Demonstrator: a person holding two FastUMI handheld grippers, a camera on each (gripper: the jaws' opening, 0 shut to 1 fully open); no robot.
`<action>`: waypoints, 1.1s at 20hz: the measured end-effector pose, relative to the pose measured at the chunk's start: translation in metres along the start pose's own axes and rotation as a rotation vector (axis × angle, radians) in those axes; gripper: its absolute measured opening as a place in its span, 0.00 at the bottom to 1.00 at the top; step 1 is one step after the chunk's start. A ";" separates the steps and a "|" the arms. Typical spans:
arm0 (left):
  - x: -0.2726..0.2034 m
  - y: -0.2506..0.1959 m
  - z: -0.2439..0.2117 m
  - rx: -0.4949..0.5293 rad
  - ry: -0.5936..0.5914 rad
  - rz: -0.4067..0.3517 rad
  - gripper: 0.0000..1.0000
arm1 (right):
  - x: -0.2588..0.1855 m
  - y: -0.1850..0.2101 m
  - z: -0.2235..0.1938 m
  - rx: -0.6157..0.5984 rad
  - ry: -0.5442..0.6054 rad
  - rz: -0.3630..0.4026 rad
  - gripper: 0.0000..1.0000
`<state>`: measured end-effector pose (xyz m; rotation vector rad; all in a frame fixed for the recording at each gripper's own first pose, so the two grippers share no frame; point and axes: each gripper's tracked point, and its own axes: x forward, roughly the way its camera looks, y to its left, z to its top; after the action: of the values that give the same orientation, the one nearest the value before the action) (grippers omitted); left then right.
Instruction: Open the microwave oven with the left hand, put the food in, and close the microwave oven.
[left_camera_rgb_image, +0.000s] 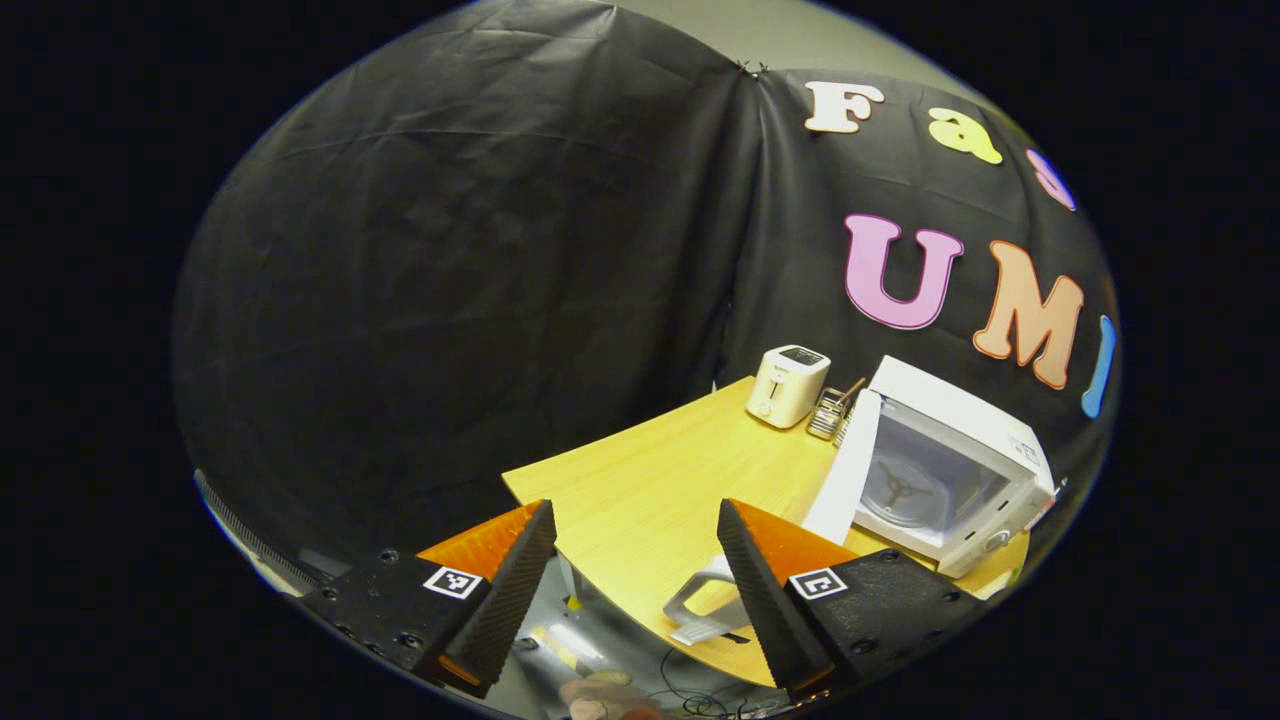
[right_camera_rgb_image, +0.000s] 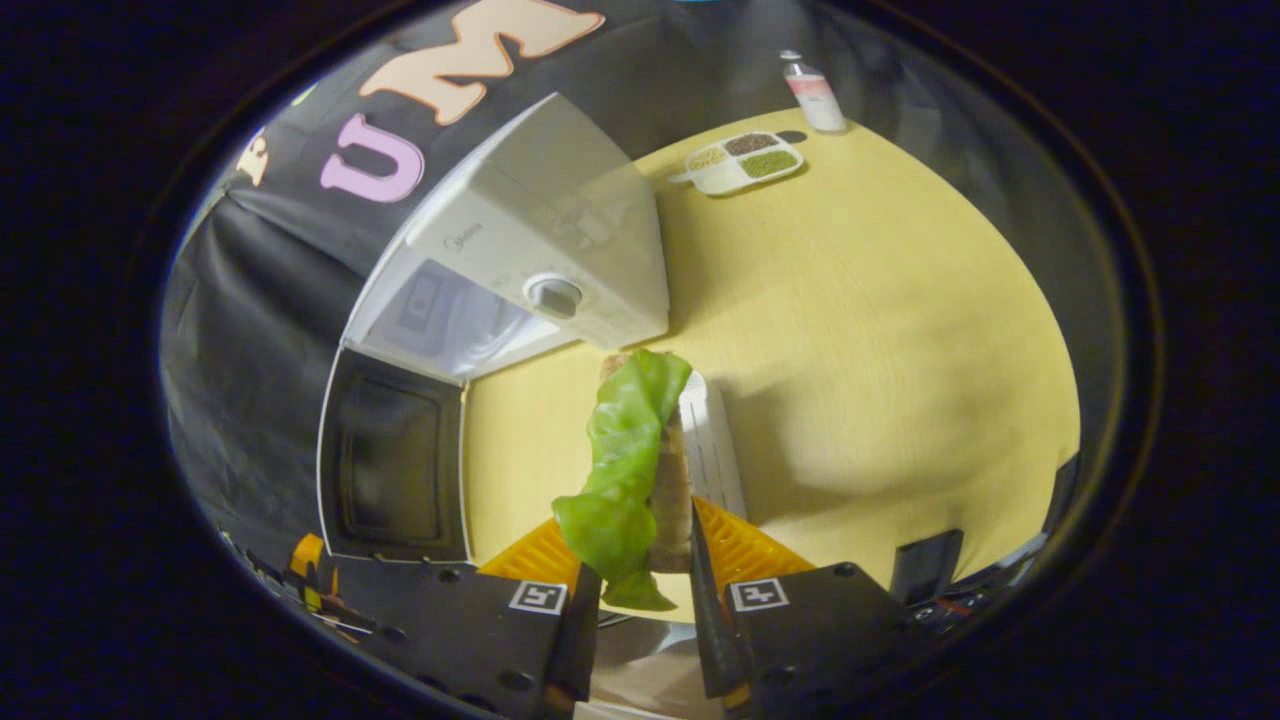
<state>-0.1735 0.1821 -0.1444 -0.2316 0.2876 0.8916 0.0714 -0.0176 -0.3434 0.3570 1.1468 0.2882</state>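
**Microwave door open, sandwich held in the right gripper**

In the left gripper view, black cloth (left_camera_rgb_image: 450, 300) covers the booth's walls and meets in a corner seam near the top centre. The left gripper (left_camera_rgb_image: 636, 560) hangs off the near edge of the pale wooden table (left_camera_rgb_image: 650, 480), its fingers spread wide with nothing between them. Below them lies a white handle-shaped object (left_camera_rgb_image: 705, 605) at the table's near edge. Farther right, at the back of the table, stands a white toaster (left_camera_rgb_image: 788, 385), then a small wire rack (left_camera_rgb_image: 828, 412) just beside it, then the white microwave oven (left_camera_rgb_image: 950, 470) with its door (left_camera_rgb_image: 845, 470) swung open and the turntable ring visible inside.

In the right gripper view, the microwave's open door (right_camera_rgb_image: 392, 470) sits at the left, the oven body (right_camera_rgb_image: 540, 240) above the middle. The right gripper (right_camera_rgb_image: 645, 580) is closed on a sandwich (right_camera_rgb_image: 672, 480) with a lettuce leaf (right_camera_rgb_image: 625, 460) draping over it, held above the table (right_camera_rgb_image: 880, 350) in front of the oven. At the table's far side lie a divided tray (right_camera_rgb_image: 745, 160) of grains and a bottle (right_camera_rgb_image: 815, 95).
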 end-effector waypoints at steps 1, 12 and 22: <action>0.009 0.000 0.002 0.006 0.009 -0.022 0.96 | -0.001 0.007 0.001 0.016 -0.022 0.003 0.39; 0.094 -0.022 -0.011 0.094 0.137 -0.299 0.96 | 0.008 0.092 0.004 0.424 -0.250 0.157 0.29; 0.119 -0.044 -0.021 0.166 0.204 -0.495 0.96 | 0.064 0.230 0.008 0.554 -0.317 0.413 0.28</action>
<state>-0.0713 0.2353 -0.2009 -0.2264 0.4673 0.3517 0.0936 0.2156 -0.2973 1.0962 0.8160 0.2573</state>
